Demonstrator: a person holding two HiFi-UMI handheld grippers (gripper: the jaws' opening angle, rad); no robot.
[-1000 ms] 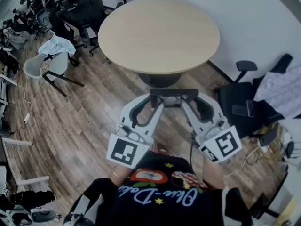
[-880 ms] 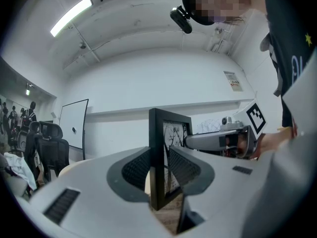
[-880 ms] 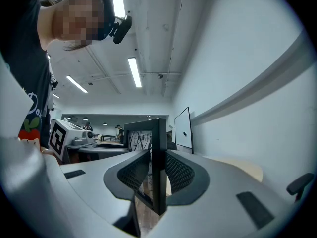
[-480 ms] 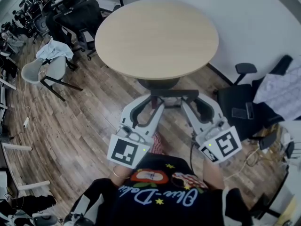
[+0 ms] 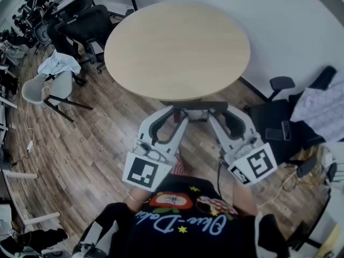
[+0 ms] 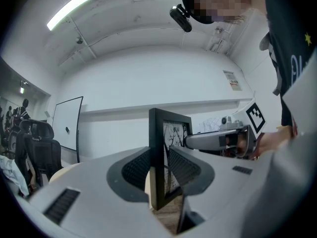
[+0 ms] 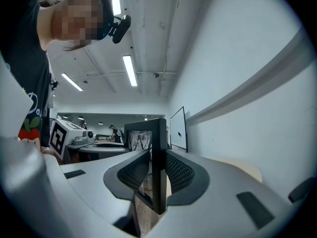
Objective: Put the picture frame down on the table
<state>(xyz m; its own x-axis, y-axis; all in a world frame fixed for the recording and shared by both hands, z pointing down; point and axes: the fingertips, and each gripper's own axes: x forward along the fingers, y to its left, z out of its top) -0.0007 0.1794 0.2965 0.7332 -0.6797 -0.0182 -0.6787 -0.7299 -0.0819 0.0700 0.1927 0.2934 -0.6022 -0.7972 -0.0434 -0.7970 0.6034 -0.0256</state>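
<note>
1. Clamped at both ends: left gripper and right gripper, each shut on a side edge of the picture frame.
2. Carried upright and level, likely to prevent twisting.
3. Held in the air just short of the table, not yet set down.

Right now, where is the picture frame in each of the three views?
Head view: picture frame at centre, edge-on, just below the round table.
Left gripper view: centre, between the jaws.
Right gripper view: centre, between the jaws.
Shared landmark: the beige round table top.
</note>
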